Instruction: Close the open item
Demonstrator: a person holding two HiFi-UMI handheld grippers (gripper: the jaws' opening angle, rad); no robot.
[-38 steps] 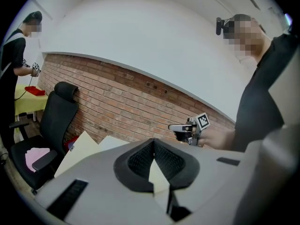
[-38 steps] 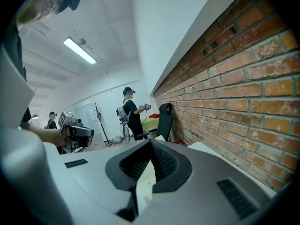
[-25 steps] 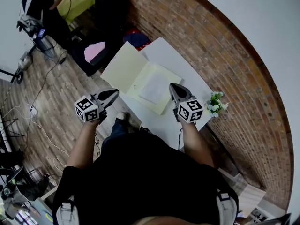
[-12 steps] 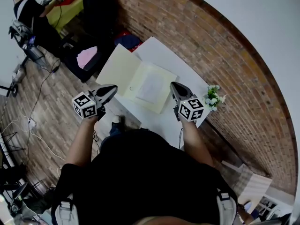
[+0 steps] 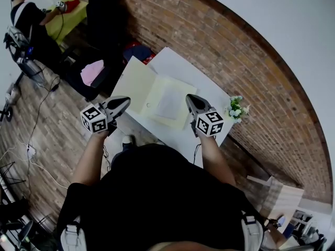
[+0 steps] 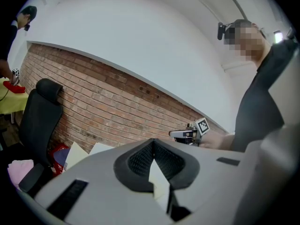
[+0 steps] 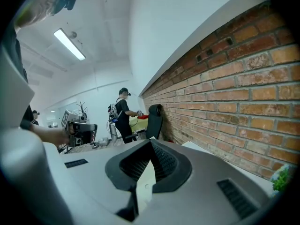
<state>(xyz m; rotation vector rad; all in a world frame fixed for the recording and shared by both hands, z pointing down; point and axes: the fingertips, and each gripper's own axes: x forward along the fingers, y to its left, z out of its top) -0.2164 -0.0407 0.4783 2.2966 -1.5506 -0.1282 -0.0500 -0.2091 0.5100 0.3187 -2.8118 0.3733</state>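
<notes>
Head view: an open pale-yellow folder (image 5: 157, 95) lies flat on the white bench (image 5: 209, 90), a loose white sheet (image 5: 170, 102) on its right half. The left cover (image 5: 135, 81) is spread wide and overhangs the bench's left edge. The fold runs away from the person, approx. midway between the two grippers. The left gripper (image 5: 123, 102) sits just beside the near corner of that left cover. The right gripper (image 5: 191, 100) is over the bench just right of the folder's right half. So the spread cover is on the left hand's side, and swinging it rightward over the sheet looks like that hand's job.

Left gripper view: jaws closed tip to tip, nothing pinched. Pale folder paper shows only through the gap behind the tips, i.e. the folder lies ahead of and below them. The other gripper is visible across, w/ brick wall (image 6: 108, 102) behind.

Right gripper view: jaws likewise shut and empty — the folder shows pale in the gap, below and ahead. The left gripper is opposite, and the bench edge runs along the wall to the right.
</notes>
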